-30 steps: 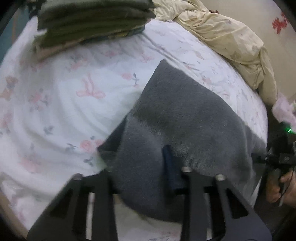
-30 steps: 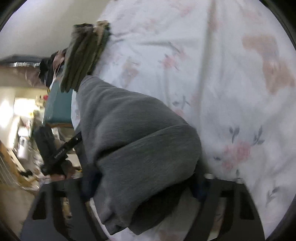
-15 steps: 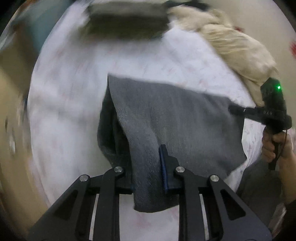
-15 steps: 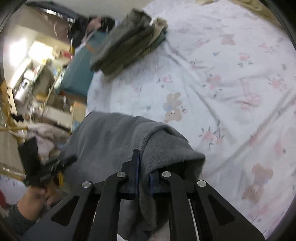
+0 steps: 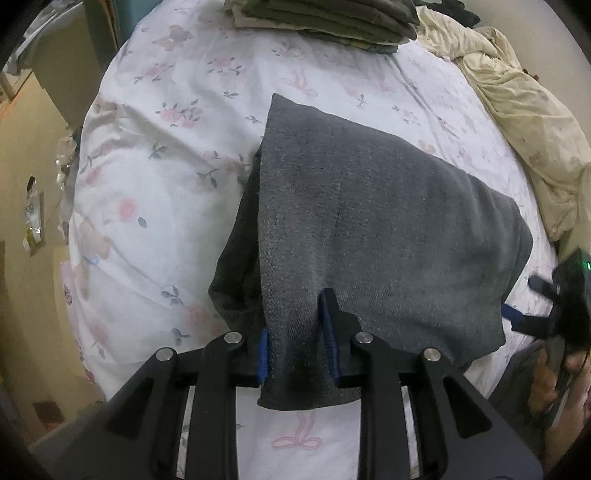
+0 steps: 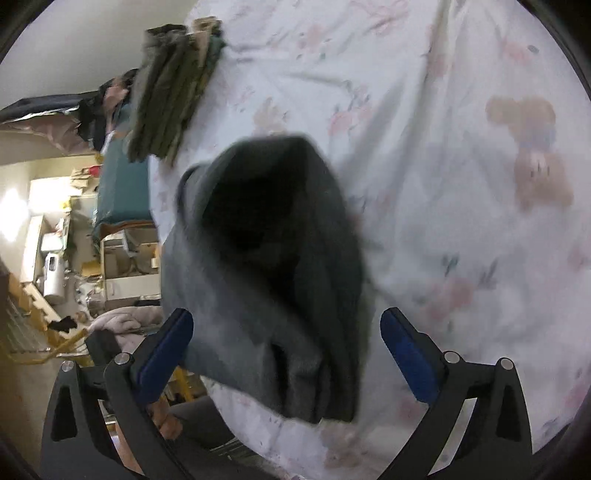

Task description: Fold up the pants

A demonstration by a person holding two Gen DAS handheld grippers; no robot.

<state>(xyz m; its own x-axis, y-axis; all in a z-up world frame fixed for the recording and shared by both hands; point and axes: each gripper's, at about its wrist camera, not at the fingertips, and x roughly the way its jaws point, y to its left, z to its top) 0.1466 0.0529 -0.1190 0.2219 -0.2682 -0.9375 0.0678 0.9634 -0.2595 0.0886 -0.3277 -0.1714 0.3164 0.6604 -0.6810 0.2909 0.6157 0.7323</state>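
Observation:
The grey pants [image 5: 369,221] lie folded into a thick pad on the floral bed sheet [image 5: 177,155]. My left gripper [image 5: 297,339] is shut on the near edge of the pants, with fabric pinched between its blue pads. In the right wrist view the pants [image 6: 266,258] hang as a blurred bundle between the fingers of my right gripper [image 6: 286,354]. Its jaws stand wide apart and the blue pads [image 6: 404,354] do not press the fabric. The right gripper also shows at the right edge of the left wrist view [image 5: 546,310].
A stack of folded olive and tan clothes [image 5: 325,18] sits at the far end of the bed, also in the right wrist view [image 6: 173,92]. A crumpled cream blanket [image 5: 524,110] lies along the right side. Boxes and clutter [image 6: 122,258] stand off the bed's left edge.
My right gripper has opened and let go of the pants it was shut on. My left gripper still holds its edge, and the view has steadied.

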